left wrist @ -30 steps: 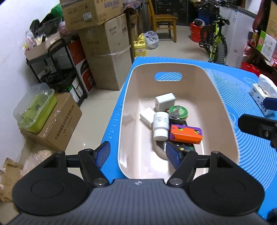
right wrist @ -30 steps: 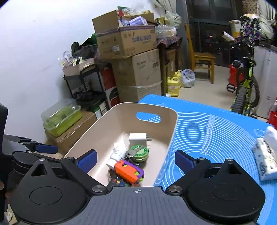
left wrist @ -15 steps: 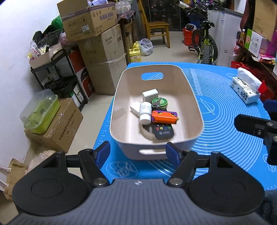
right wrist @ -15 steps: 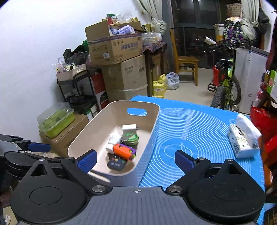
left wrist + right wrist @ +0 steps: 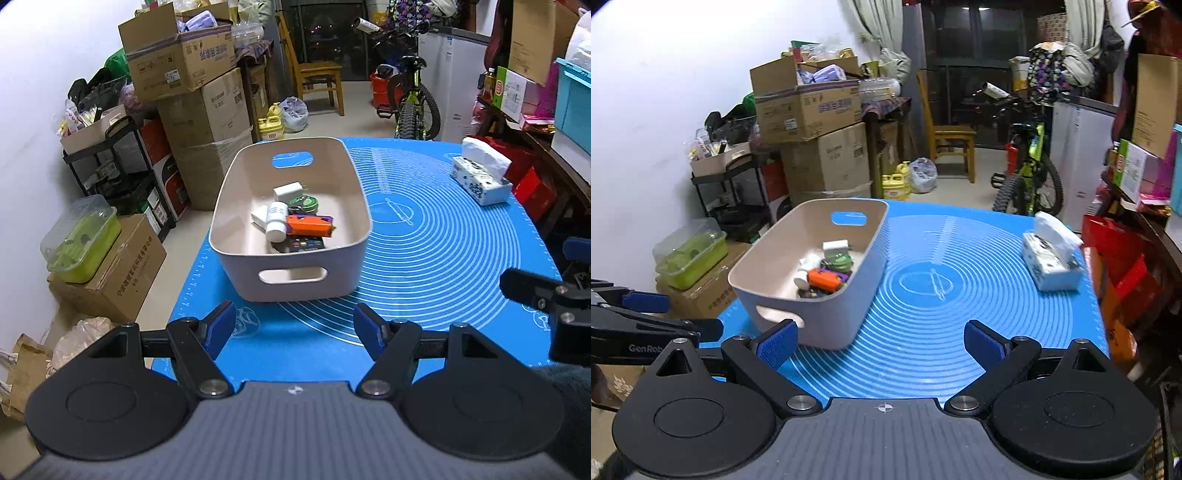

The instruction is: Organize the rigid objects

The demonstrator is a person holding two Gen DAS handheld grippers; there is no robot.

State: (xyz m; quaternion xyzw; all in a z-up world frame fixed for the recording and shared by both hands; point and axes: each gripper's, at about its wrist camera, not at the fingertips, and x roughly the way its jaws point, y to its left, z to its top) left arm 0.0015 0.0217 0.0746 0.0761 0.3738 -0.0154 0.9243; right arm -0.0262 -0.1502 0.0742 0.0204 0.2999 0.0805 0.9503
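Observation:
A beige plastic bin (image 5: 295, 275) (image 5: 827, 317) sits on the left part of the blue mat (image 5: 436, 258) (image 5: 923, 325). Inside lie a white charger (image 5: 286, 191), a green round tin (image 5: 303, 203), a white bottle (image 5: 277, 220), an orange and purple toy (image 5: 309, 226) (image 5: 825, 278) and a dark remote (image 5: 306, 244). My left gripper (image 5: 293, 326) hangs open over the mat's near edge, short of the bin, with nothing between its fingers. My right gripper (image 5: 881, 341) is open too, near the bin's front right corner, holding nothing.
A tissue box (image 5: 480, 177) (image 5: 1052, 254) stands at the mat's right side. Left of the table are stacked cardboard boxes (image 5: 192, 96), a black shelf (image 5: 122, 166) and a green lidded container (image 5: 83, 240). A bicycle (image 5: 413, 99) and a wooden chair (image 5: 314, 70) stand behind.
Both grippers have pulled back from over the bin toward the mat's near edge. The bin now looks smaller and farther away. Both stay open and hold nothing.

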